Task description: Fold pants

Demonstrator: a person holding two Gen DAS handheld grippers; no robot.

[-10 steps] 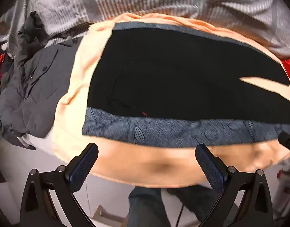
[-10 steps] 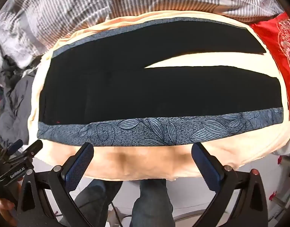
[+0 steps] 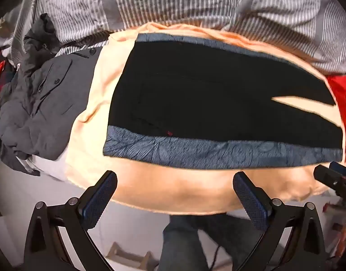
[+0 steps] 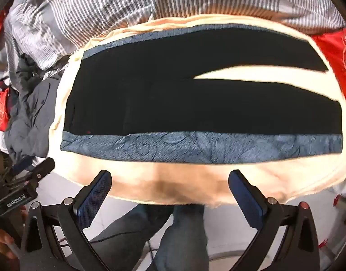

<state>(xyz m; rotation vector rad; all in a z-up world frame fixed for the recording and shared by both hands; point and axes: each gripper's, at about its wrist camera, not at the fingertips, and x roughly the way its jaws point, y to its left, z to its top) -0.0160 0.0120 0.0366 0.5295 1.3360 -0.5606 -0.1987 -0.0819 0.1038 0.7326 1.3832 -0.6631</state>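
Note:
Black pants [image 3: 206, 103] with grey-blue leaf-patterned side bands [image 3: 218, 151] lie flat on a peach sheet [image 3: 96, 103], waistband to the left, both legs running right. They also show in the right wrist view [image 4: 173, 103], with a gap between the legs [image 4: 258, 74]. My left gripper [image 3: 174, 194] is open and empty, held in front of the near side band towards the waist end. My right gripper [image 4: 170, 192] is open and empty, in front of the near band [image 4: 195, 146] at mid-leg. Neither touches the pants.
A heap of dark grey clothes [image 3: 35, 103] lies left of the sheet. A striped duvet [image 3: 173, 2] is bunched behind. A red cushion [image 4: 340, 67] sits at the right end. The person's jeans-clad legs [image 4: 186, 234] stand below, at the sheet's hanging edge [image 4: 168, 187].
Both grippers have moved slightly closer to the bed; the pants sit a little lower in both views. Both stay open and the pants lie unmoved.

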